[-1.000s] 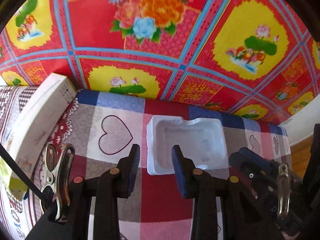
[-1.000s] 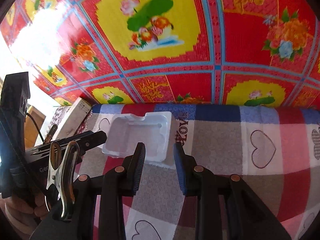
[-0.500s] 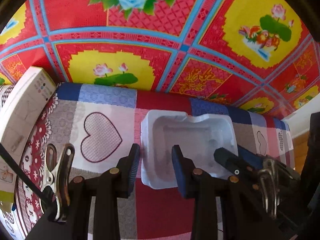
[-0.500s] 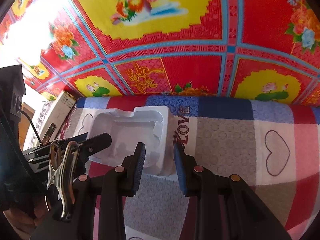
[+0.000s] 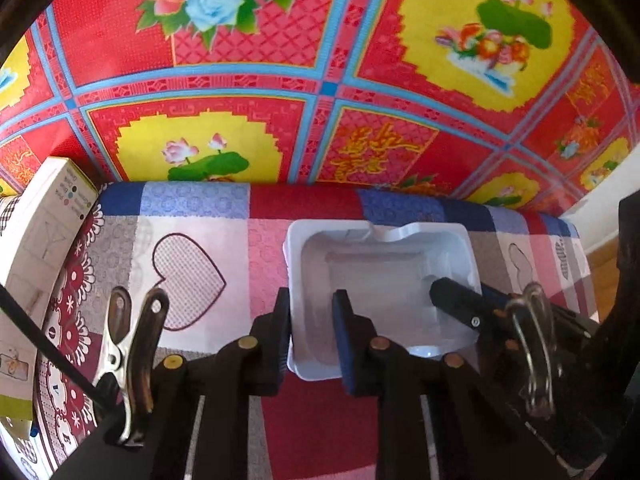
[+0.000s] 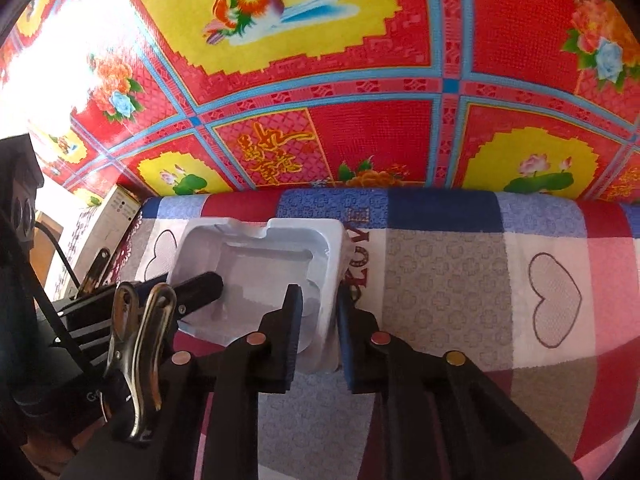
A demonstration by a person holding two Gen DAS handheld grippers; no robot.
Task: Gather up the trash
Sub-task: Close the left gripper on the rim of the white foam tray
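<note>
A white moulded plastic tray (image 5: 380, 276) lies open side up on the checked heart-pattern cloth. It also shows in the right wrist view (image 6: 256, 264). My left gripper (image 5: 310, 340) is open and straddles the tray's near left wall, one finger outside, one inside. My right gripper (image 6: 320, 332) is open and straddles the tray's near right wall the same way. Each gripper's fingers show in the other's view, reaching into the tray.
A white cardboard box (image 5: 36, 280) stands at the left edge of the cloth. The table's far edge (image 5: 320, 192) drops to a red and yellow floral floor (image 5: 280, 60). The checked cloth (image 6: 480, 280) stretches to the right.
Both grippers have moved forward to the tray. Their fingers, which were short of it, now stand on either side of its near walls. The tray has not moved.
</note>
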